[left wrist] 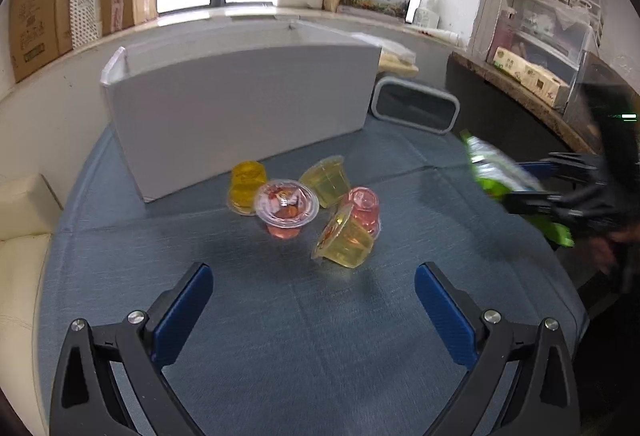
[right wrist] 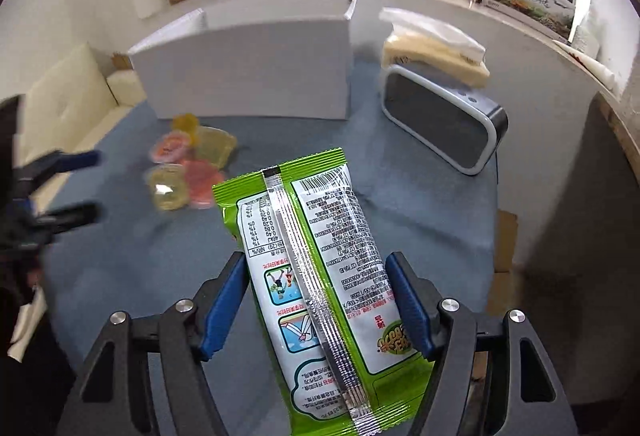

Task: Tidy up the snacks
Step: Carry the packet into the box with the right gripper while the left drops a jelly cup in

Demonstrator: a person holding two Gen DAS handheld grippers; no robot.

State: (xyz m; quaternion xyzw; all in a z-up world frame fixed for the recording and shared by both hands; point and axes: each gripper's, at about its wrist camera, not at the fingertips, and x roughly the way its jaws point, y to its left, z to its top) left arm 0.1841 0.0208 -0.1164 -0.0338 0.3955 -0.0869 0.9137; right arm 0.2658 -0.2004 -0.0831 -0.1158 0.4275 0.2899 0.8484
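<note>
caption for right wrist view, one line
Right claw grips a green snack packet above the blue mat, white box beyond.

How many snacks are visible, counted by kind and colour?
Yellow clear plastic jelly cups: 3
Pink clear plastic jelly cups: 2
Green-and-white foil snack packet, in the right gripper: 1
Total: 6

Storeroom-like office: stacked cardboard boxes
</note>
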